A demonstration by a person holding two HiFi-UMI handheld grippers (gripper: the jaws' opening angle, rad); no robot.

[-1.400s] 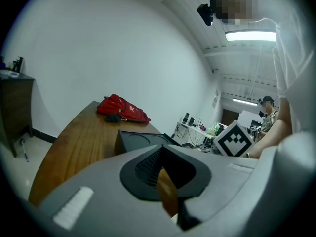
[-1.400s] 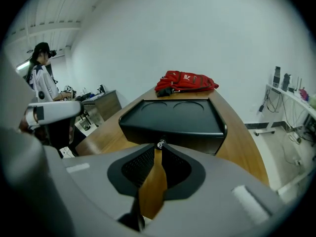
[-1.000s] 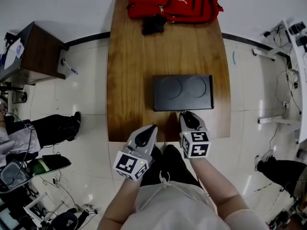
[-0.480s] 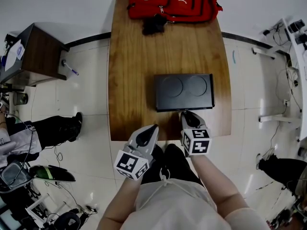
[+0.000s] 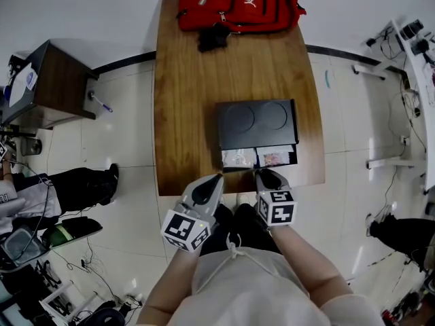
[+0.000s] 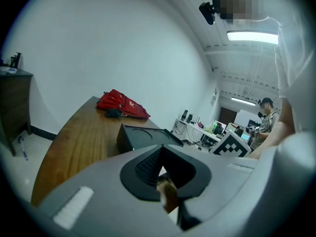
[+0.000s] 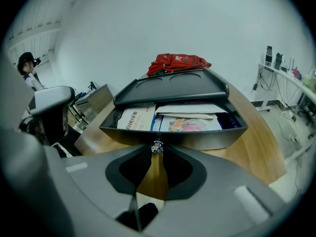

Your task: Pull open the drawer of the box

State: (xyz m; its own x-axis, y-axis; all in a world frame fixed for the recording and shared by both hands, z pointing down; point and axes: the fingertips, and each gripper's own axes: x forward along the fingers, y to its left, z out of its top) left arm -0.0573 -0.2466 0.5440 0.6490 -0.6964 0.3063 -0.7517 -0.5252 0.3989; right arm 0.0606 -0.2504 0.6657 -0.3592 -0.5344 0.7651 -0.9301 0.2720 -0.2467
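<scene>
The black box (image 5: 257, 123) lies on the wooden table (image 5: 190, 80), and its drawer (image 5: 259, 158) stands pulled out toward me, showing booklets and papers (image 7: 133, 118). My right gripper (image 5: 257, 172) is shut on the small shiny knob (image 7: 157, 146) at the middle of the drawer front (image 7: 197, 138). Its jaws have just been closing a little, with the knob between them. My left gripper (image 5: 218, 178) hangs at the table's near edge, left of the drawer, shut with nothing in it. The left gripper view shows the box (image 6: 143, 136) ahead to the right.
A red backpack (image 5: 234, 5) and a dark bundle (image 5: 214, 36) lie at the table's far end. A dark wooden cabinet (image 5: 51, 80) stands on the floor at left, with a person's legs (image 5: 75, 182) below it. White desks with gear (image 5: 408, 39) are at right.
The drawer has slid out of the box toward me, exposing the papers. My right gripper moved back toward my body with the knob. The left gripper stayed put.
</scene>
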